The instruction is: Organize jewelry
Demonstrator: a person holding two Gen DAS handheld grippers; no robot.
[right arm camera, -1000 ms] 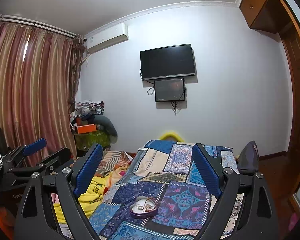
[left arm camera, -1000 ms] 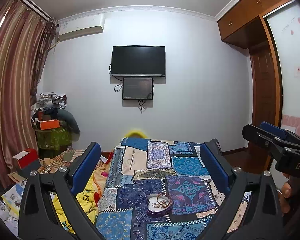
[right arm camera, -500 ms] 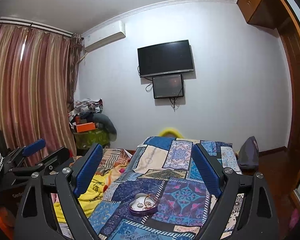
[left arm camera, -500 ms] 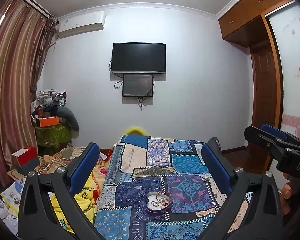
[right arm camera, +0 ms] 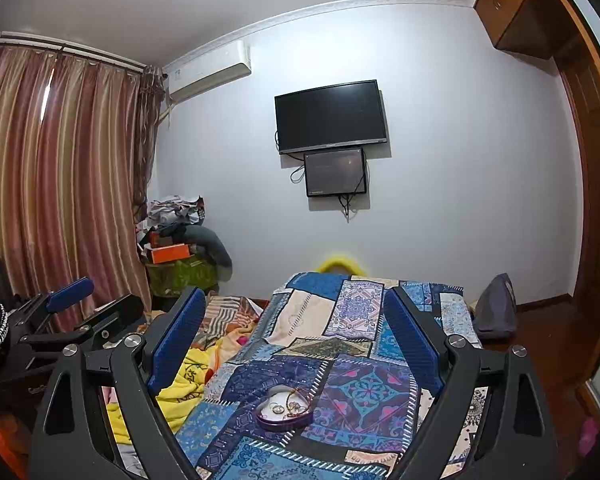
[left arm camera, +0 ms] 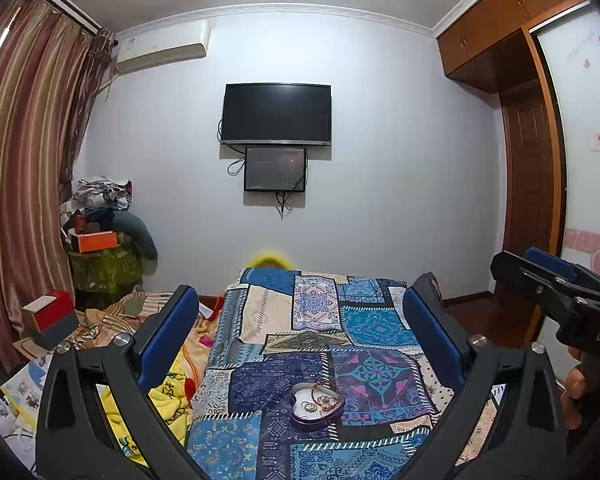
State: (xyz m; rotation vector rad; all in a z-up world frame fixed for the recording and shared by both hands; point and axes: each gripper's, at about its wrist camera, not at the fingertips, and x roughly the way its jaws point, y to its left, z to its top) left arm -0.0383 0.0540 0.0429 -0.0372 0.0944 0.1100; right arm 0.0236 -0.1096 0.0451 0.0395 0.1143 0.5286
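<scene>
A purple heart-shaped jewelry dish sits on the blue patchwork bedspread. It holds several rings and a thin gold chain. It also shows in the right wrist view. My left gripper is open and empty, held well above and short of the dish. My right gripper is open and empty, also above and short of the dish. The right gripper shows at the right edge of the left wrist view. The left gripper shows at the left of the right wrist view.
A yellow blanket and striped cloth lie left of the bedspread. A red box and a pile of boxes and clothes stand by the curtain. A dark bag sits right of the bed. A TV hangs on the far wall.
Both cameras have tilted slightly upward, so the dish sits a little lower in each view. Both grippers stay open and empty.
</scene>
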